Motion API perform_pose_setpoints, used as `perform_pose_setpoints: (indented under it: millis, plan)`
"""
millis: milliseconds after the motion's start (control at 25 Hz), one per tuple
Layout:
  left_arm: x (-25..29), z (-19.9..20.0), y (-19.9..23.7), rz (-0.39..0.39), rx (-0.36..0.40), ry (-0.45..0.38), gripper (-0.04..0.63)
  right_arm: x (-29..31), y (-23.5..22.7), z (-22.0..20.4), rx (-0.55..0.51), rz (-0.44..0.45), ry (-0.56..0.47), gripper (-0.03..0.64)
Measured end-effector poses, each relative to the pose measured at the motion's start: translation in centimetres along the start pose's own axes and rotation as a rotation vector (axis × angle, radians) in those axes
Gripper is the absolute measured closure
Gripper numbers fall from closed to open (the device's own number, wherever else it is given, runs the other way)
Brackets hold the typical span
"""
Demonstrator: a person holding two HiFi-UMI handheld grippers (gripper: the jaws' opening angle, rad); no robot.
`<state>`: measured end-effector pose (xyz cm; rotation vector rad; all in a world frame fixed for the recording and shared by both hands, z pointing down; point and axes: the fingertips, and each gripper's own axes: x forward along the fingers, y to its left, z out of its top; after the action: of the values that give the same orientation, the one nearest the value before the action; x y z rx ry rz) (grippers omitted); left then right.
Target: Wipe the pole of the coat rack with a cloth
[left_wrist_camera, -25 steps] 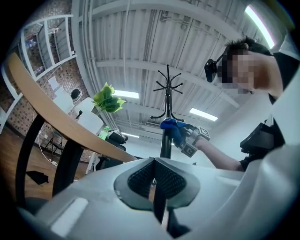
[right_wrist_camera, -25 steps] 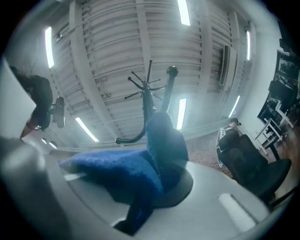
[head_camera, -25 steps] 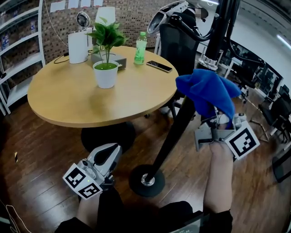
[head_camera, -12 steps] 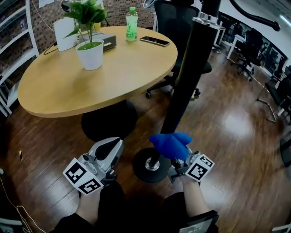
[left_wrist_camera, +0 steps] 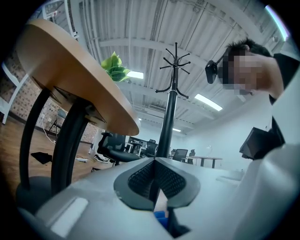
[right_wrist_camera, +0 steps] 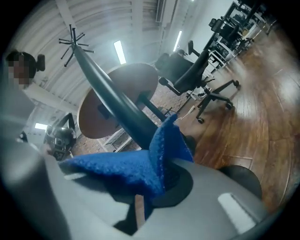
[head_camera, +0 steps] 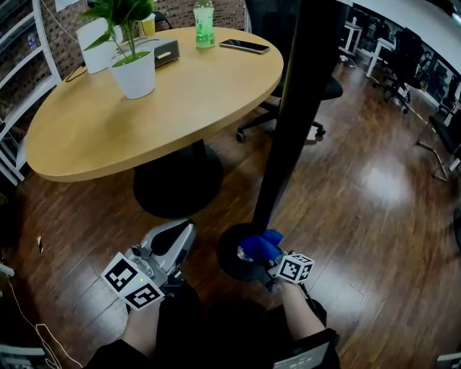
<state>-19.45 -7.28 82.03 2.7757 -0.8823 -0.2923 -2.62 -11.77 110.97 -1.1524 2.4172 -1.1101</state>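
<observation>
The black coat rack pole point(head_camera: 288, 122) rises from a round black base point(head_camera: 229, 252) on the wood floor. A blue cloth point(head_camera: 259, 246) is pressed against the foot of the pole, just above the base, with my right gripper point(head_camera: 272, 261) shut on it. In the right gripper view the blue cloth point(right_wrist_camera: 140, 164) bunches over the jaws and touches the pole point(right_wrist_camera: 112, 98). My left gripper point(head_camera: 173, 245) hangs low at the left of the base, shut and holding nothing. The left gripper view looks up the pole point(left_wrist_camera: 168, 122) to its hooks.
A round wooden table point(head_camera: 86, 137) on a black pedestal stands left of the pole, carrying a potted plant point(head_camera: 133, 61), a green bottle point(head_camera: 204, 14) and a phone point(head_camera: 244, 45). An office chair point(head_camera: 328, 90) stands behind the pole. Shelving lines the left wall.
My right gripper has slid the blue cloth down the pole, from about table height to just above the base. The left gripper has stayed where it was.
</observation>
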Motion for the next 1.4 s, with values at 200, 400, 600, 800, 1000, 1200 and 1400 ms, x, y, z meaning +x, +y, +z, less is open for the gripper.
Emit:
perform_pose_setpoints:
  millis: [200,400,600,800,1000,1200,1400]
  plan:
    - [-0.1,0.1,0.3,0.004,0.0,-0.005,0.595,-0.2,2.6,2.1,-0.046,0.001,0.011,0.595]
    - [0.3,1.3,0.5,-0.001,0.006,-0.03,0.595,-1.6,13.3,11.7,-0.181,0.184,-0.086,0.595]
    - [0.6,2.6,-0.2,-0.02,0.008,-0.071,0.595,-4.0,26.2,24.2,-0.375,0.344,-0.302,0.595]
    - [-0.3,5.1,-0.8,-0.031,0.019,-0.131,0.595,-4.9,35.3,31.8,-0.502,0.401,-0.416,0.595]
    - [-1.4,8.3,-1.2,-0.039,0.039,-0.218,0.595,-6.3,40.4,37.4,-0.511,0.423,-0.516,0.595]
    - [-2.2,9.8,-1.1,-0.048,0.052,-0.249,0.595,-7.5,44.0,41.6,-0.495,0.473,-0.62,0.595]
    - [-2.6,9.7,-0.1,-0.027,0.048,-0.235,0.595,-7.4,41.6,39.7,-0.557,0.422,-0.63,0.595]
